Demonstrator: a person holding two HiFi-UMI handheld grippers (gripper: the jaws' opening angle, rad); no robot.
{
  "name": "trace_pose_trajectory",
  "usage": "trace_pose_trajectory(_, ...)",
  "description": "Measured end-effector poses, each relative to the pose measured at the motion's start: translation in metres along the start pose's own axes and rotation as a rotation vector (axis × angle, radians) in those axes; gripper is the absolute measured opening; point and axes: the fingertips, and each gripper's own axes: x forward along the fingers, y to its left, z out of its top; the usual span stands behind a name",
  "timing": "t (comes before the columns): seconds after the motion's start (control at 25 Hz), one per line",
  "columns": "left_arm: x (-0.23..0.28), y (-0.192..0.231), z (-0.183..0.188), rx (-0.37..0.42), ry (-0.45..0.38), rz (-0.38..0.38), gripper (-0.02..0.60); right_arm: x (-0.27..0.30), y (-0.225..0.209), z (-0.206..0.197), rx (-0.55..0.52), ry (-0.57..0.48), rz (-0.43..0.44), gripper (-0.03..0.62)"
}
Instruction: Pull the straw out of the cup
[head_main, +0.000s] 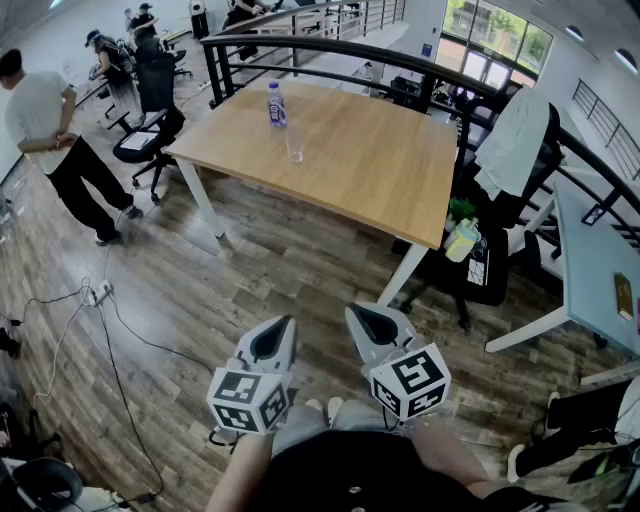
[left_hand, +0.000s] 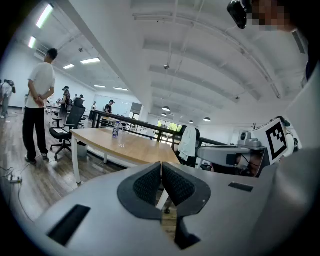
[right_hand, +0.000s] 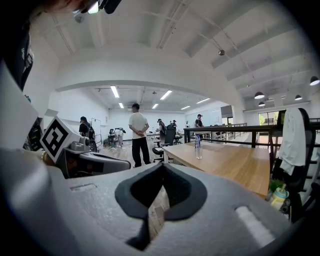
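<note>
The left hand-held gripper (head_main: 279, 325) and the right hand-held gripper (head_main: 362, 318) are both held close to the body, jaws pressed together on nothing. The cup (head_main: 295, 150) stands well ahead and slightly left, near the desk's (head_main: 380, 170) left end and just beside a bottle (head_main: 276, 104). The straw is too small to make out and is probably upright. The left gripper looks marginally nearer. Bare floor (head_main: 250, 270) lies open up to the desk's near edge.

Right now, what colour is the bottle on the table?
The bottle is clear with a purple label and a pale cap. The head view shows it best.
</note>
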Motion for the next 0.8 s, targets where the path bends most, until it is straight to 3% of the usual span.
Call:
trace_pose_trajectory(0.28,0.004,0.002,0.004,0.023,0.001,0.01,0.02,0.006,-0.002,0.003,0.033,-0.01,0.031,-0.003)
trace_pose_trajectory(0.52,0.01,-0.008,0.012,0.004,-0.029,-0.028,0.02,0.004,-0.004,0.011,0.049,-0.057,0.074,-0.002)
trace_pose_trajectory(0.8,0.024,-0.019,0.003,0.001,-0.004,-0.02,0.02,0.0,-0.017,0.006,0.103,-0.075,0.103,-0.002)
